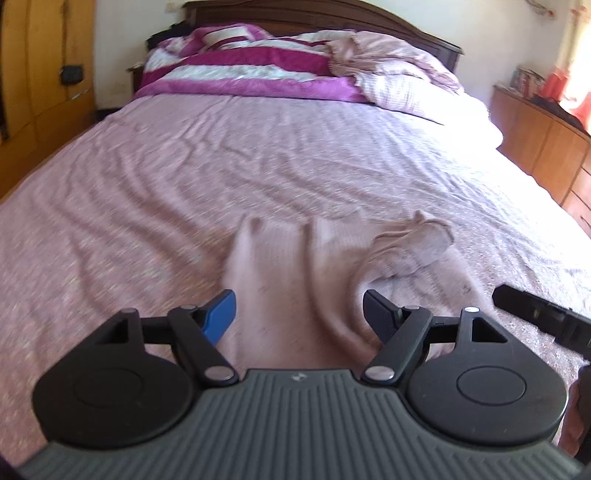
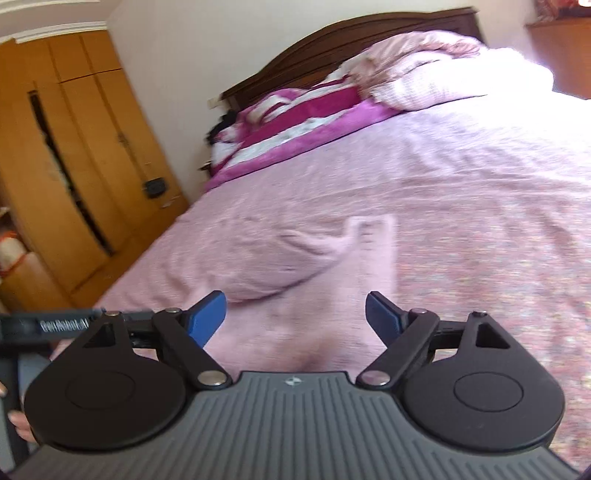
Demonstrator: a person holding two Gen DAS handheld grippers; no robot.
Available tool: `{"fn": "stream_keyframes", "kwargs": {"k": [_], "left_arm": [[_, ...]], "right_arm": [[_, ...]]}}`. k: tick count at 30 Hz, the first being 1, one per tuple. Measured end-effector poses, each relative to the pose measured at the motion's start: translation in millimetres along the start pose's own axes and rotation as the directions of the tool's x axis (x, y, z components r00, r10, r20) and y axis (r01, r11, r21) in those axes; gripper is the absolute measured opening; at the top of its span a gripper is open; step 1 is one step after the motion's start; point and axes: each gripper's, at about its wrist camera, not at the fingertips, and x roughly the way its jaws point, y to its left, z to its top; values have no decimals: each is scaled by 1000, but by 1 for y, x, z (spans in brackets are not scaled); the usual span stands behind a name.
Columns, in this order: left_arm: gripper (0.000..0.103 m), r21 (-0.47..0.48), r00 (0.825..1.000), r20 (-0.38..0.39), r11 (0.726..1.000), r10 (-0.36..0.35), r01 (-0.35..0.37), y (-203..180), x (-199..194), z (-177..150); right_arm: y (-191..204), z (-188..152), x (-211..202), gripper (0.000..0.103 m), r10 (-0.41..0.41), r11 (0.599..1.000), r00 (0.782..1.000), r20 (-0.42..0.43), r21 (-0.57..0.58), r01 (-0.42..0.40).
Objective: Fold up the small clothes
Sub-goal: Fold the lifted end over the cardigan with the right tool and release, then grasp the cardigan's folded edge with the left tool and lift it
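Two pairs of tongs hang low over a wide bed (image 1: 258, 155) spread with a wrinkled pink sheet. The left tongs (image 1: 299, 314) stand open, blue-faced finger on the left and dark one on the right, with nothing pinched; a small pale pink garment (image 1: 280, 266) lies flat on the sheet just beyond and partly between the fingers, blurred, its two narrow straps or corners reaching toward the far side. Just right of it rests a crumpled beige piece of clothing (image 1: 413, 243), touching or nearly touching the pink one; the blur hides which. At the right edge of the left wrist view, the dark body of the right tongs (image 1: 535, 317) pokes in.

From the right wrist view, the right tongs (image 2: 295, 314) are spread wide and hold nothing, and the pink garment (image 2: 362, 251) lies on the sheet ahead of their tips. The left tongs' dark body (image 2: 55, 325) shows at the left edge, with fingertips of a hand (image 2: 18, 421) below it.

At the far end sit a magenta-and-white striped blanket (image 1: 236, 70), a rumpled pale quilt (image 1: 399, 77) and a dark wooden headboard (image 1: 332, 18). A wooden wardrobe (image 2: 74, 147) stands left; a wooden dresser (image 1: 546, 140) stands right.
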Motion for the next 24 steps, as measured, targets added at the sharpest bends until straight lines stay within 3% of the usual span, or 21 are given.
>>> {"fn": "stream_keyframes", "kwargs": {"k": [12,13,14,16,19,21,24], "left_arm": [[76,262,998,21,963,-66,59,-69,71,6],[71,281,997,35,958,-70,58,-72,75,6],[45,301,996,41,951,-81,65,-76,78,6],[16,319,996,25,945,-81,68,-79,88,7],[15,246,997,41,968,-58,46,-66,92,12],[15,157,999,46,988,-5,-2,-50,97,17],[17,52,999,12,998,30,-31,-26,106,18]], "right_arm": [[-61,-24,15,90,-60,987,998,-6,150,60],[-60,-26,18,90,-59,986,998,-5,155,59],[-62,-28,19,90,-54,985,999,-4,161,54],[-66,-31,20,91,-40,984,999,-2,176,40],[-68,-35,23,91,-26,982,1000,-2,185,26],[-68,-37,24,91,-22,983,1000,0,180,22],[-66,-39,28,92,-17,984,1000,-2,175,17]]}}
